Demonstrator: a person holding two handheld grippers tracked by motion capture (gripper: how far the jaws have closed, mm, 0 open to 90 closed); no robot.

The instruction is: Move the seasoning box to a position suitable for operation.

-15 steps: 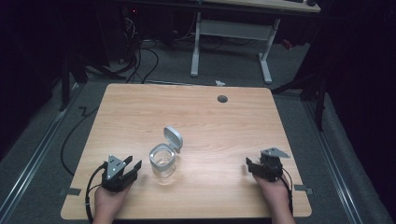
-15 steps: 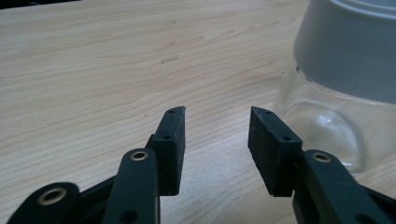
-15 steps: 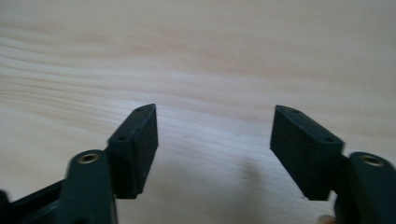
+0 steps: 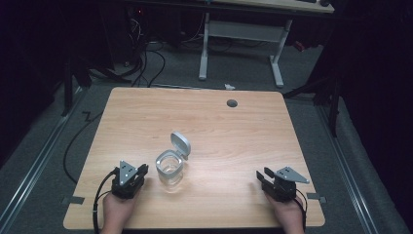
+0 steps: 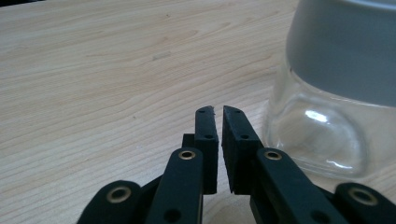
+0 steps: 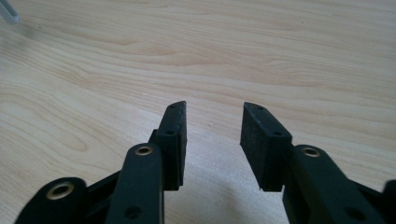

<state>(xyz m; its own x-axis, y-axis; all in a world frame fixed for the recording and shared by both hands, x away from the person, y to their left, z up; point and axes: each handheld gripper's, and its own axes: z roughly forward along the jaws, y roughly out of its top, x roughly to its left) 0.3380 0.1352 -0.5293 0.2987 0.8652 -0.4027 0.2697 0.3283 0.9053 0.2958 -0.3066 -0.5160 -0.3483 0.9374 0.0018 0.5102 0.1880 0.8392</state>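
Pale wood grain covers the surface [image 4: 204, 122], where a clear glass jar [image 4: 169, 168] with a grey collar stands near the front edge, left of centre, its hinged grey lid [image 4: 180, 144] flipped up and open behind it. The left tongs [image 4: 142, 170] rest just beside the jar, on its left, pressed almost together with only a thin slit between the jaws, holding nothing. The right tongs [image 4: 262, 175] lie well apart from the jar near the front right corner, spread and empty.
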